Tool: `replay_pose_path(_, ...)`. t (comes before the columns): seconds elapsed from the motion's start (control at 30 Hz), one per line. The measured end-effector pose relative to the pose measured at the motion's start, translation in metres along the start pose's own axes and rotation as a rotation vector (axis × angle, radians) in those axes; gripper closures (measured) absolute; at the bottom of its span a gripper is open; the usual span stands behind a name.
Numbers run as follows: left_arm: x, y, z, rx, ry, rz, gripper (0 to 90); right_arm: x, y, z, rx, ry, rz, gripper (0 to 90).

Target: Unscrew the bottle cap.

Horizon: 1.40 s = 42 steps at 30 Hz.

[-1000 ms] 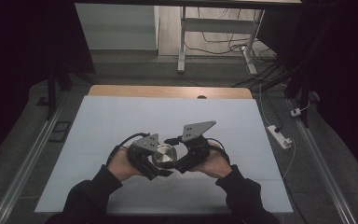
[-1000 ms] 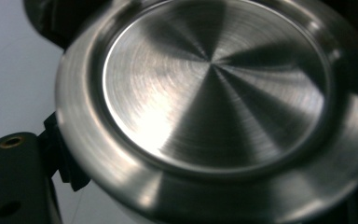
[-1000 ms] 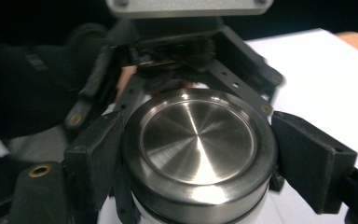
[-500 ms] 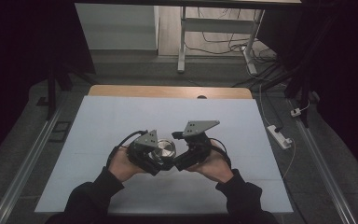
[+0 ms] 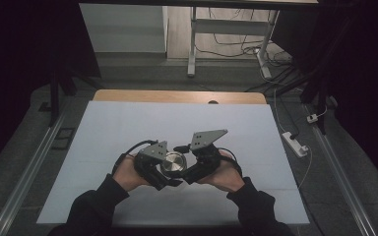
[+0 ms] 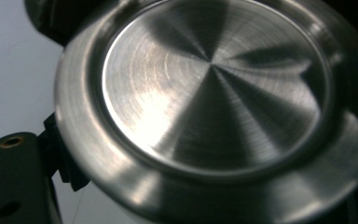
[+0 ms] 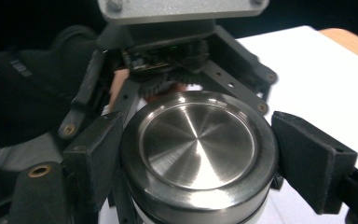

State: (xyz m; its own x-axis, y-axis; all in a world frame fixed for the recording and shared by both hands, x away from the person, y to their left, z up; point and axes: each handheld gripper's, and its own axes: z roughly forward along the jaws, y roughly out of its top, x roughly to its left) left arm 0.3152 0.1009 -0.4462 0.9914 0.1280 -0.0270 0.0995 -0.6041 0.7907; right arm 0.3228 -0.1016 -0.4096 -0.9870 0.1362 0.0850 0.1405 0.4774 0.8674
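So both hands are pulled in close together near the front middle of the white table (image 5: 128, 123), and there's a round steel can (image 5: 173, 163) sitting right between the two grippers. You're looking at its flat brushed metal end with a raised rim around it.

The left gripper (image 5: 163, 173) comes at the can from the left. In the right gripper view it's the one facing the camera, and its two black pads (image 7: 93, 154) sit on either side of the can, pressed against the wall just below the rim. So that one's clamped on the can.

The right gripper (image 5: 189, 169) comes in from the right, its grey plate tilted up above the can. Honestly I can't tell whether its jaws are spread or closed.

In the left gripper view the can's end (image 6: 214, 88) is right up against the lens, blurry, with one black jaw at the bottom left.
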Motion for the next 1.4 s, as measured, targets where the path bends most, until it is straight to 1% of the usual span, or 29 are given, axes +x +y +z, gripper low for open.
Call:
replay_pose_path(0.03, -0.001, 0.0, 0.0, 0.002, -0.015, 0.016, 14.7, 0.0, 0.0, -0.001, 0.001, 0.027, -0.011, 19.5)
replay_pose_path(0.07, -0.003, 0.001, 0.0, 0.003, -0.032, 0.034, 14.7, -0.001, -0.002, -0.001, -0.005, 0.089, -0.037, 19.5)
replay_pose_path(0.1, -0.004, 0.001, 0.001, 0.006, -0.05, 0.055, 14.7, -0.002, -0.003, -0.002, -0.007, 0.13, -0.06, 19.4)
replay_pose_path(0.13, -0.009, 0.002, 0.002, 0.013, -0.081, 0.096, 14.7, -0.003, -0.004, -0.003, -0.011, 0.172, -0.089, 19.4)
replay_pose_path(0.17, -0.009, 0.002, 0.002, 0.013, -0.081, 0.096, 14.7, -0.005, -0.007, -0.004, -0.018, 0.209, -0.117, 19.4)
replay_pose_path(0.2, -0.01, 0.003, 0.004, 0.013, -0.093, 0.106, 14.7, -0.005, -0.007, -0.004, -0.018, 0.209, -0.117, 19.4)
replay_pose_path(0.23, -0.011, 0.003, 0.006, 0.018, -0.1, 0.111, 14.7, -0.006, -0.01, -0.004, -0.03, 0.243, -0.13, 19.3)
replay_pose_path(0.3, -0.011, 0.003, 0.008, 0.016, -0.095, 0.098, 14.7, -0.01, -0.014, -0.004, -0.038, 0.272, -0.119, 19.0)
replay_pose_path(0.33, -0.009, 0.003, 0.008, 0.007, -0.08, 0.081, 14.7, -0.011, -0.013, -0.007, -0.038, 0.236, -0.082, 17.6)
replay_pose_path(0.37, -0.008, 0.003, 0.008, 0.004, -0.068, 0.068, 14.7, -0.011, -0.013, -0.007, -0.038, 0.236, -0.082, 13.4)
replay_pose_path(0.43, -0.005, 0.002, 0.005, -0.006, -0.026, 0.032, 14.7, -0.01, -0.006, -0.014, -0.053, 0.17, -0.011, 7.9)
replay_pose_path(0.47, -0.004, 0.002, 0.004, -0.01, -0.005, 0.011, 14.7, -0.01, -0.006, -0.014, -0.053, 0.17, -0.011, 7.9)
replay_pose_path(0.57, 0.001, 0.0, 0.0, -0.023, 0.056, -0.043, 14.7, -0.007, 0.002, -0.019, -0.058, 0.031, 0.052, 5.6)
replay_pose_path(0.6, 0.002, 0.0, -0.001, -0.025, 0.069, -0.057, 14.7, -0.002, 0.003, -0.018, -0.044, -0.063, 0.037, 5.6)
replay_pose_path(0.63, 0.002, -0.001, -0.001, -0.028, 0.084, -0.073, 14.7, -0.002, 0.003, -0.018, -0.044, -0.063, 0.037, 5.6)
replay_pose_path(0.67, 0.003, -0.001, -0.002, -0.023, 0.095, -0.078, 14.7, 0.005, 0.002, -0.011, -0.015, -0.149, 0.005, 6.8)
replay_pose_path(0.7, 0.004, -0.002, -0.001, -0.026, 0.103, -0.091, 14.7, 0.005, 0.002, -0.011, -0.015, -0.149, 0.005, 6.8)
replay_pose_path(0.73, 0.004, -0.002, -0.002, -0.022, 0.107, -0.094, 14.7, 0.009, 0.001, -0.005, -0.026, -0.185, -0.005, 10.0)
replay_pose_path(0.8, 0.005, -0.003, -0.001, -0.019, 0.104, -0.096, 14.7, 0.009, 0.001, -0.002, -0.025, -0.2, 0.004, 10.2)
replay_pose_path(0.83, 0.004, -0.003, -0.001, -0.018, 0.1, -0.094, 14.7, 0.01, 0.0, 0.001, -0.035, -0.194, -0.001, 14.7)
replay_pose_path(0.87, 0.004, -0.002, -0.001, -0.016, 0.095, -0.091, 14.7, 0.01, 0.0, 0.001, -0.035, -0.194, -0.001, 14.7)
replay_pose_path(1.0, 0.003, -0.001, -0.001, 0.002, 0.068, -0.06, 14.7, 0.009, -0.002, 0.003, -0.019, -0.132, -0.008, 19.7)
replay_pose_path(1.03, 0.003, -0.002, -0.001, 0.004, 0.059, -0.053, 14.7, 0.009, -0.002, 0.003, -0.019, -0.132, -0.008, 19.7)
replay_pose_path(1.13, 0.002, -0.001, -0.002, -0.004, 0.015, -0.032, 14.7, 0.009, -0.002, 0.001, -0.016, -0.093, -0.021, 19.7)
replay_pose_path(1.17, 0.001, -0.001, -0.002, -0.005, 0.001, -0.019, 14.7, 0.008, -0.002, -0.001, -0.016, -0.048, -0.03, 19.8)
replay_pose_path(1.3, -0.004, 0.002, -0.002, -0.016, -0.064, 0.034, 14.7, 0.005, -0.003, -0.006, -0.031, 0.078, -0.07, 19.8)
replay_pose_path(1.33, -0.006, 0.003, -0.001, -0.015, -0.084, 0.051, 14.7, 0.005, -0.003, -0.006, -0.031, 0.078, -0.07, 19.8)
replay_pose_path(1.37, -0.008, 0.004, -0.001, -0.013, -0.106, 0.071, 14.7, 0.002, -0.005, -0.008, -0.034, 0.159, -0.097, 19.8)
replay_pose_path(1.4, -0.01, 0.004, 0.001, -0.014, -0.126, 0.088, 14.7, 0.001, -0.007, -0.009, -0.038, 0.199, -0.109, 19.7)
